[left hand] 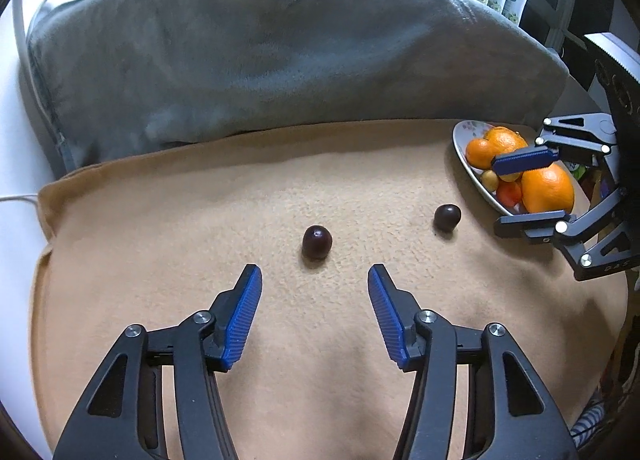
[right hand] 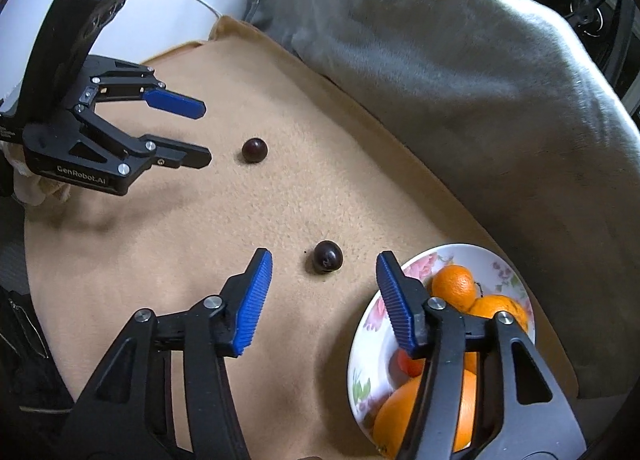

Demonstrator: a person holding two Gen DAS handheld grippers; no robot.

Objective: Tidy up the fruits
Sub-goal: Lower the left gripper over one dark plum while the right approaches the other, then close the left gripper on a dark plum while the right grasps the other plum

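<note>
1. Left wrist view: the left gripper [left hand: 315, 280] is wide open and holds nothing. Its blue fingertips [left hand: 248, 292] stand apart above the tan blanket [left hand: 180, 228] and touch no fruit.
2. A dark cherry [left hand: 317, 242] lies on the blanket just ahead of the gap between the jaws. A second dark cherry [left hand: 447, 217] lies further to the right, near the flowered plate [left hand: 464, 132].
3. The plate sits at the right far corner of the blanket. It carries oranges [left hand: 547, 188] and some smaller fruits [left hand: 509, 193].
4. The right gripper [left hand: 528, 188] comes in from the right edge, open, with one finger over the plate and the other at the plate's near rim.
5. A grey blanket [left hand: 260, 52] rises along the far edge of the tan one. The tan surface to the left of the cherries and toward the near edge is bare.
6. Right wrist view: the right gripper [right hand: 324, 280] is wide open and empty. One fingertip [right hand: 394, 292] stands above the plate rim [right hand: 360, 340].
7. One cherry [right hand: 327, 256] lies just ahead between the jaws, beside the plate and not touching it. The other cherry [right hand: 254, 150] lies near the far left corner.
8. The left gripper [right hand: 206, 134] is open and points at that far cherry, a little apart from it.
9. The blanket [right hand: 200, 220] between the two grippers is free.
</note>
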